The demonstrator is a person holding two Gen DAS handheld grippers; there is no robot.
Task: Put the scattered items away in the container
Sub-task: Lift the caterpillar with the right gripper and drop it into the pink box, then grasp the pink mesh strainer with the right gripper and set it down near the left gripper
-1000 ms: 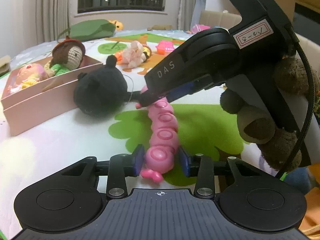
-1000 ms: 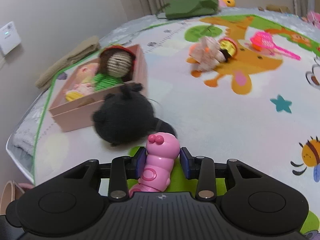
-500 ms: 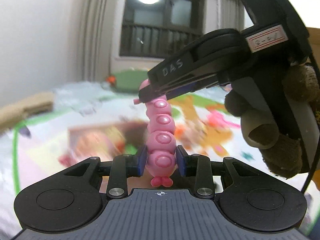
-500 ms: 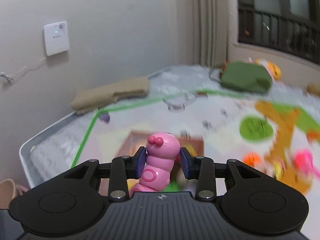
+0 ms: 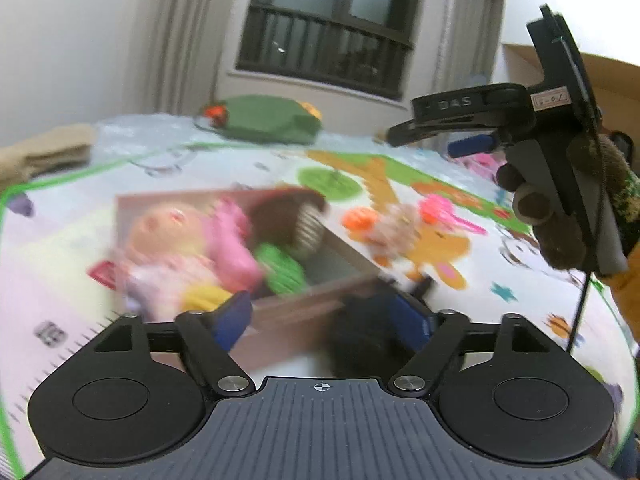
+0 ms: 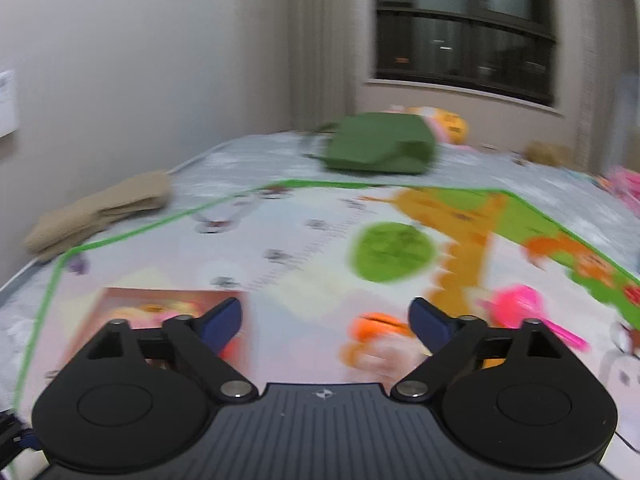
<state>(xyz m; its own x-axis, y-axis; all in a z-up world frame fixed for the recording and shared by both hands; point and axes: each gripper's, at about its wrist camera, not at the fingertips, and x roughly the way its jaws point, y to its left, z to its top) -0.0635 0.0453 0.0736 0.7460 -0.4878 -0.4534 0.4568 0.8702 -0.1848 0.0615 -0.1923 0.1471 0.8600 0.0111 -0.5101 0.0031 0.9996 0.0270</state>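
The pink caterpillar [image 5: 234, 242] lies blurred inside the pink box [image 5: 316, 306], among a pale doll [image 5: 160, 224] and a crochet doll with a brown hat [image 5: 296, 220]. My left gripper [image 5: 322, 314] hovers over the box's near wall, its jaws opening with nothing gripped between them. A black plush [image 5: 360, 350] lies outside the box, just under its right finger. My right gripper [image 6: 326, 320] is also opening and holds nothing. In the left wrist view the right gripper [image 5: 434, 142] is up at the right, held by a gloved hand. The box corner [image 6: 120, 304] shows at its lower left.
On the play mat lie an orange-and-white doll [image 5: 384, 224] and a pink toy [image 6: 520, 308], to the right of the box. A green bag [image 6: 380, 148] sits at the far edge, and a folded tan cloth [image 6: 100, 208] at the left by the wall.
Both grippers lifted the caterpillar off the mat, carried it over the box, then opened. It now lies in the box. The right gripper has pulled up and away.
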